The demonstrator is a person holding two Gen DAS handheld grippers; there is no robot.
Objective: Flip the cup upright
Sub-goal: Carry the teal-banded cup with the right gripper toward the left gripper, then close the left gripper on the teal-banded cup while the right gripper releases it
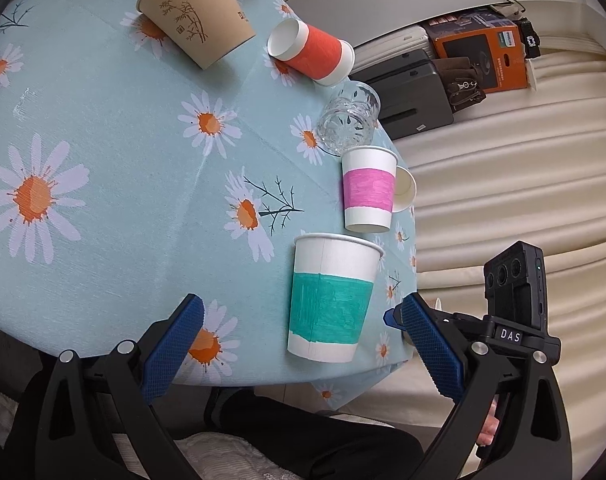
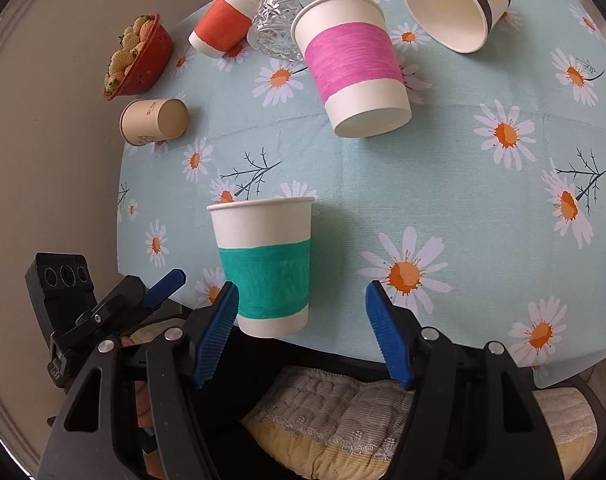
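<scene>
A white paper cup with a teal band stands upright near the table's front edge. My left gripper is open; the cup stands between its fingers, touching neither. My right gripper is open just in front of the cup, its left finger close beside the cup's base. A pink-banded cup stands upright further back. An orange-banded cup, a tan bamboo-print cup and a black-banded cup lie on their sides.
The round table has a light blue daisy cloth. A clear glass tumbler sits by the orange cup. A red basket of pale strawberries stands at the far left edge. Boxes lie on the floor beyond.
</scene>
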